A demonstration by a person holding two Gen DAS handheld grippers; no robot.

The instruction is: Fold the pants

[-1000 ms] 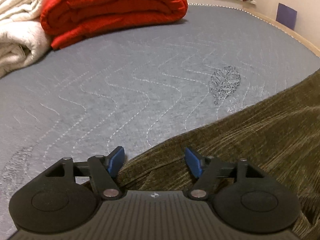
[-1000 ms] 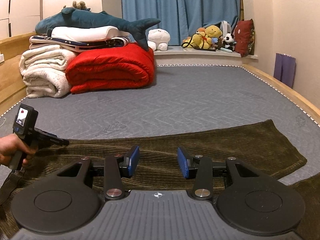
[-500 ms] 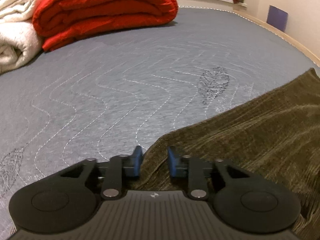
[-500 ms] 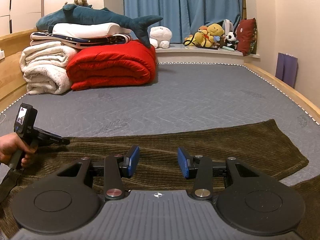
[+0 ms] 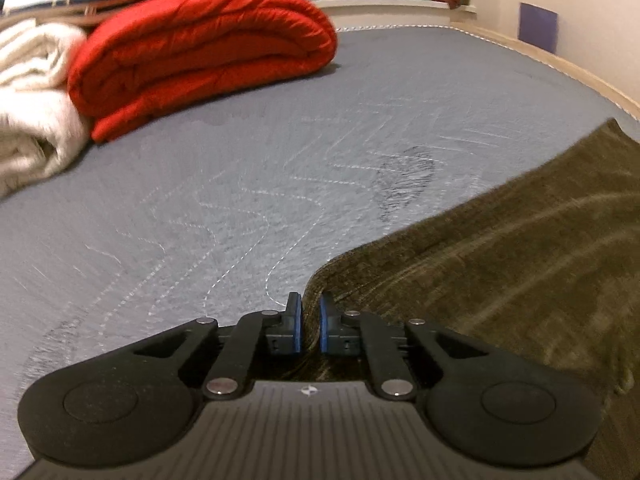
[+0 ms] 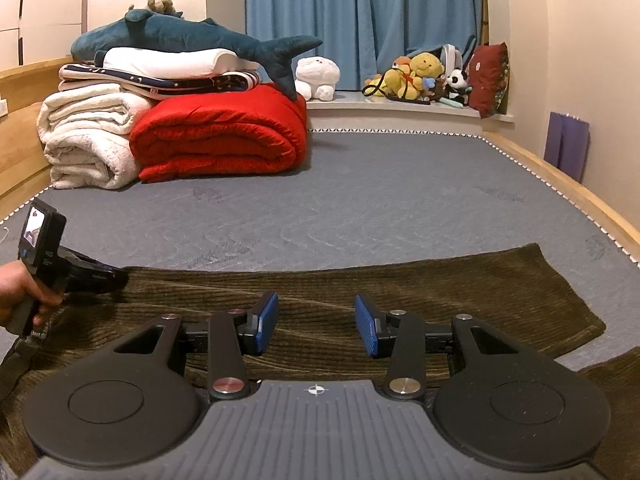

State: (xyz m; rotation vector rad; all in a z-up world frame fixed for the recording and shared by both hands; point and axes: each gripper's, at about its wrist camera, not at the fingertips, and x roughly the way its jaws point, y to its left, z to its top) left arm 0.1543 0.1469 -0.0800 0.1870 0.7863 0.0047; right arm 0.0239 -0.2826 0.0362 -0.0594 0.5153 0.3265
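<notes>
The olive corduroy pants (image 6: 360, 292) lie spread flat across the near part of the grey mattress (image 6: 360, 200), one leg running out to the right toward the wooden bed frame (image 6: 560, 184). The left tongs (image 5: 310, 322) are pressed together on the very corner of the fabric edge, with only a thin fold showing between the blue pads (image 5: 297, 320). That bite looks shallow, so the main risk is the heavy corduroy slipping out as the corner is carried over, or only the top layer coming up while the one beneath stays behind and leaves a skewed fold. The right tongs (image 6: 316, 326) stand spread above the middle of the pants, pinching nothing; whether they touch the cloth cannot be told. If they close late or off the matching edge, the two sides would travel unevenly and the fold would twist or bunch. A low drag could also wrinkle the cloth against the quilted mattress. The red comforter (image 6: 224, 136) and white blanket (image 6: 88, 136) sit well apart at the far side, so they should not interfere.
</notes>
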